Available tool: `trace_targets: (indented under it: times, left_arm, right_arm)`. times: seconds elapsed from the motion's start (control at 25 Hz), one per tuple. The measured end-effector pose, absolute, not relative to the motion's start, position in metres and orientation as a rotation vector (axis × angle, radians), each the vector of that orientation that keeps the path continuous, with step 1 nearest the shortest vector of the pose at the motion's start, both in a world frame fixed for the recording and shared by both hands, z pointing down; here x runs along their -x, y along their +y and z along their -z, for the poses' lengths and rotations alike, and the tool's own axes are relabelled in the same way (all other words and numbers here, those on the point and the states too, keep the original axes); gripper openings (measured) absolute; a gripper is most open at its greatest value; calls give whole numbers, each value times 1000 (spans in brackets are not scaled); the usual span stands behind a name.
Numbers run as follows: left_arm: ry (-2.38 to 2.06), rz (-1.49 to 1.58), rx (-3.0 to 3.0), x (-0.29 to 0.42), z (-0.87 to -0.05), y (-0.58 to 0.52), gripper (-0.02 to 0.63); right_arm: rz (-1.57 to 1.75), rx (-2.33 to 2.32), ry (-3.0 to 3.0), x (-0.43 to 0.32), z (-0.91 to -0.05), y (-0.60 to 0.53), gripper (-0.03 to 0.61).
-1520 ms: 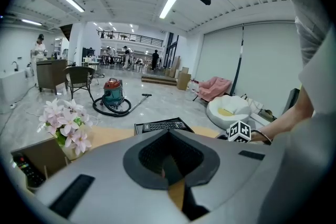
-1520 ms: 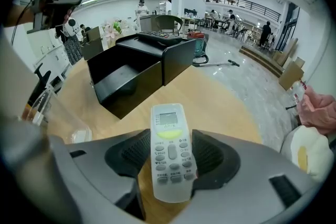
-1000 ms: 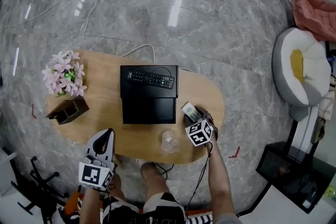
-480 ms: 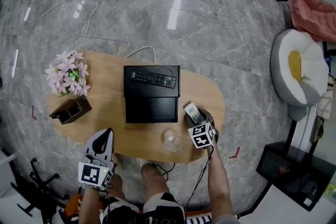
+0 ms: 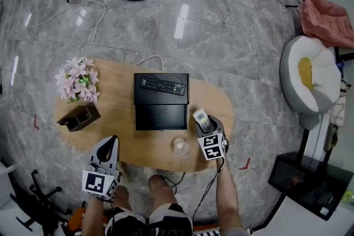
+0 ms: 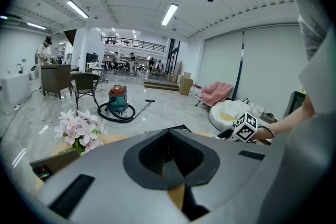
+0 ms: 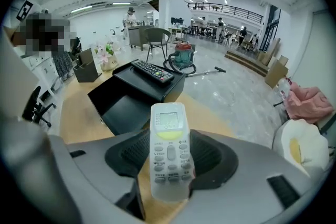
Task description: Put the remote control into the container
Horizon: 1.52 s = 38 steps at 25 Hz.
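White plastic remote control with a small screen (image 7: 168, 134), pinched upright between the right gripper's (image 7: 170, 162) jaws. Not yet inside the open black box container (image 7: 128, 105) just ahead and left; carrying over and releasing left to do. Slim black remote (image 7: 152, 71) lying on its far section. Left gripper (image 6: 169, 157) pressed together, empty.

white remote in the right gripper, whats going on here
A person at a wooden table holds a gripper in each hand. The right gripper is shut on the white remote, just right of the open black container, not yet inside. A black remote lies on the container's far part. The left gripper is shut and empty.
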<state>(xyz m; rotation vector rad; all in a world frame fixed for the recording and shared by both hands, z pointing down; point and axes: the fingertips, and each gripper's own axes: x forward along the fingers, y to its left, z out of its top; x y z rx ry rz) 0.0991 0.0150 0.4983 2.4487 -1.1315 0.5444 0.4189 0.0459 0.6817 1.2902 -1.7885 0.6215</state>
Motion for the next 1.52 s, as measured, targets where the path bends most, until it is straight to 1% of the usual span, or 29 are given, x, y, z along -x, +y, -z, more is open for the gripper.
trace_targets:
  times: [0.28,0.6,1.16,1.52]
  left_arm:
    - [-1177,-501,-2470,-80,-469,13,8]
    - [-1235,-480,-2458,-47,-454,21,8]
    - [-1349,-439,-2417,24,-432,34,8]
    - [-1405,-419,-2383,88,-418,43,7]
  right_arm:
    - [-583,-1380,-1856,-396,-637,31,233]
    - [-526,-1468,-1968,-350,-577,10,233]
    - [-439,-1471,-2141,-243,-503,-16,233]
    - [-436,-1455,-2246,-161,-466,-18,233]
